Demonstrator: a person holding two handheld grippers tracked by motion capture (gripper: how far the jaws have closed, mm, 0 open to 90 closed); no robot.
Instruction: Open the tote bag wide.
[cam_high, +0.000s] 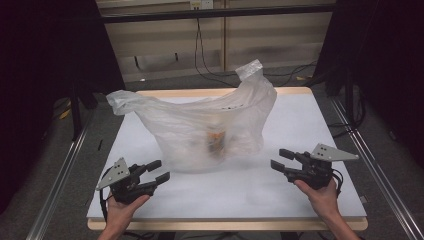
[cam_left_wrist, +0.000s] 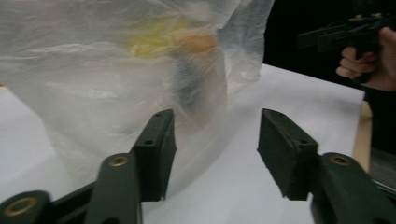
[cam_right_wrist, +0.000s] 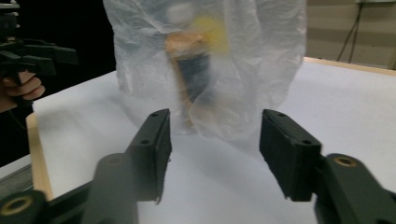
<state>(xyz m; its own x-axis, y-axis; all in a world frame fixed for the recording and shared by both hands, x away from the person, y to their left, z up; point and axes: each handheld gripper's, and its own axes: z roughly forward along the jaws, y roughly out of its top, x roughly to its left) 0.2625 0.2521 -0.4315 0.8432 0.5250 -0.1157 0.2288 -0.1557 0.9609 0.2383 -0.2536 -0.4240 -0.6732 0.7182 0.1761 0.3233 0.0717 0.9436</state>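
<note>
A thin clear plastic bag (cam_high: 200, 127) stands crumpled in the middle of the white table (cam_high: 300, 125), its two handles sticking up at the left and the back right. Inside it I make out an upright bottle-like item with an orange and dark label (cam_high: 216, 141), blurred through the film (cam_left_wrist: 196, 79) (cam_right_wrist: 191, 70), plus something yellow. My left gripper (cam_high: 159, 171) hovers at the bag's front left, jaws open and empty. My right gripper (cam_high: 281, 159) sits at the bag's front right, also open with nothing between its fingers. Both point toward the bag without touching it.
The table's wooden rim (cam_high: 225, 224) runs along the near edge. Metal rails (cam_high: 60, 175) flank the table on both sides. Cables (cam_high: 205, 65) hang on the back wall and lie on the floor behind. White surface lies bare in front of the bag.
</note>
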